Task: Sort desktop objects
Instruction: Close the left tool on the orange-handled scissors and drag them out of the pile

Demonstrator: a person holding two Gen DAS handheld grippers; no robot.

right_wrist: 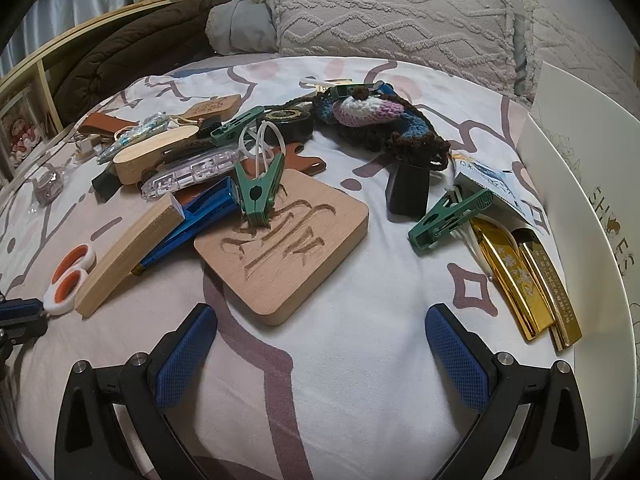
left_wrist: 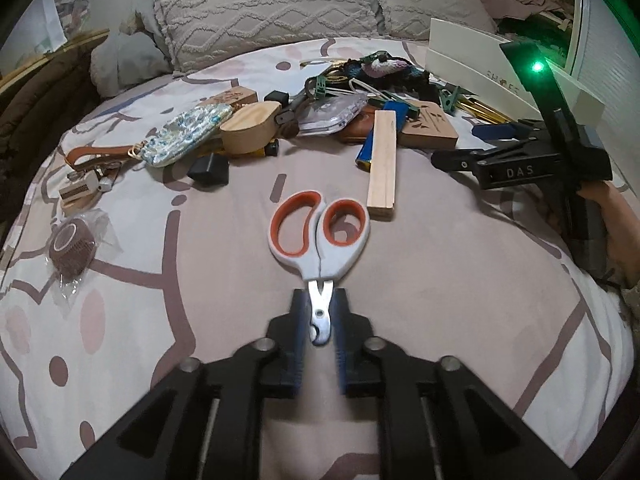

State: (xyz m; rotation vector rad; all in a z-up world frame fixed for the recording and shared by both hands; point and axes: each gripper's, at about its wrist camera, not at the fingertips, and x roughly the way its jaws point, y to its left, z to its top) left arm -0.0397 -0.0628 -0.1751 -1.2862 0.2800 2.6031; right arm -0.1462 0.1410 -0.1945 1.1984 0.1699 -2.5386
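Observation:
My left gripper [left_wrist: 320, 312] is shut on the metal blades of the grey-and-orange scissors [left_wrist: 320, 236], whose handles point away over the bed sheet. The scissors also show at the left edge of the right wrist view [right_wrist: 66, 280], with the left gripper's fingers [right_wrist: 20, 310] on them. My right gripper [right_wrist: 320, 344] is open and empty, low over the sheet just in front of a carved wooden board [right_wrist: 288, 248]. In the left wrist view the right gripper [left_wrist: 460, 160] is at the far right. A wooden block [left_wrist: 383, 164] lies beyond the scissors.
A heap of small objects lies across the bed: green clips [right_wrist: 258, 192], gold bars [right_wrist: 524, 280], a crocheted pouch [right_wrist: 376, 120], a clear case [right_wrist: 192, 172], a black box [right_wrist: 408, 192], a patterned pouch [left_wrist: 184, 136]. A white shoe box [right_wrist: 592, 208] stands at right. Pillows [left_wrist: 264, 12] behind.

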